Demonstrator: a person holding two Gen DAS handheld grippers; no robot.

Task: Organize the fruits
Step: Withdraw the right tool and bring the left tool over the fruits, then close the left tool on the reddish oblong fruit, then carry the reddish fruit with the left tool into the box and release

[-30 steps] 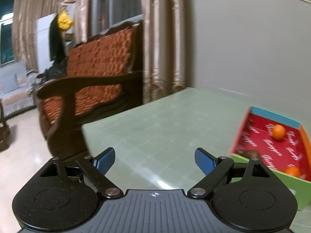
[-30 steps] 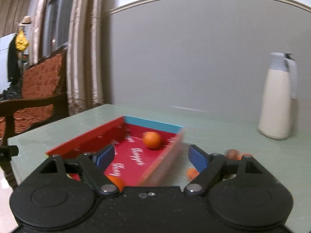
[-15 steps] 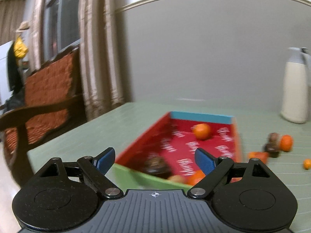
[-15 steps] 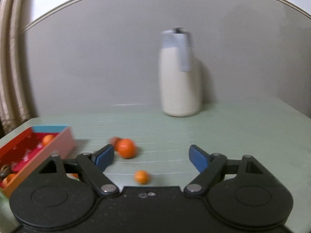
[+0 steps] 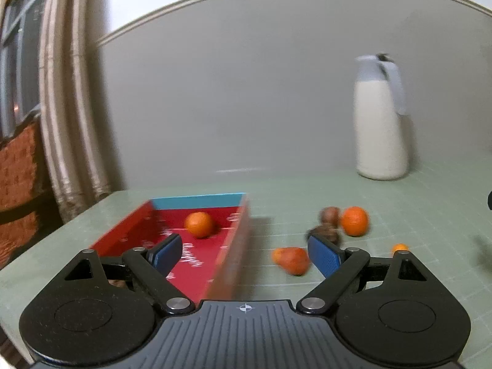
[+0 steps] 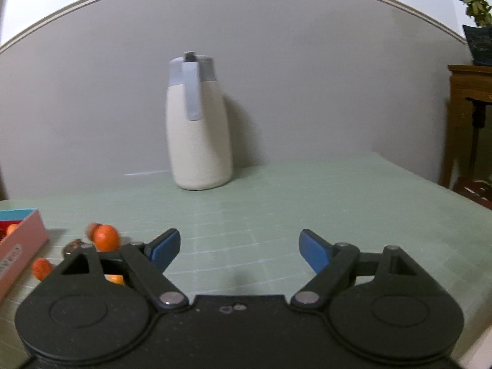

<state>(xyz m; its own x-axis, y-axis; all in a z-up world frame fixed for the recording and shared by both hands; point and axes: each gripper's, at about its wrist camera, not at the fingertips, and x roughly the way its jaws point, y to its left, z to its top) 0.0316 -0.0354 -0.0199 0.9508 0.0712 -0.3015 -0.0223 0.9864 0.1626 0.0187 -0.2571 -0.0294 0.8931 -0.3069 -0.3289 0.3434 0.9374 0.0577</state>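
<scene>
On the table [image 5: 430,215], one orange [image 5: 200,224] sits in the red box [image 5: 233,255] while several fruits [image 5: 354,220] lie outside, both grippers' jaws spread and empty.

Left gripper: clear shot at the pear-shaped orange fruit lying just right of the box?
Probably yes. The left gripper is open and empty, and the pear-shaped fruit lies loose on the table just ahead, near its right finger. The box wall is beside it, not across the path.

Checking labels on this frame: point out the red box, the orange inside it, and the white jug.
red box [image 5: 140,227], left wrist view, on its left inner wall.
orange [image 5: 199,224], left wrist view, mid-surface.
white jug [image 6: 200,150], right wrist view, on its body.
</scene>
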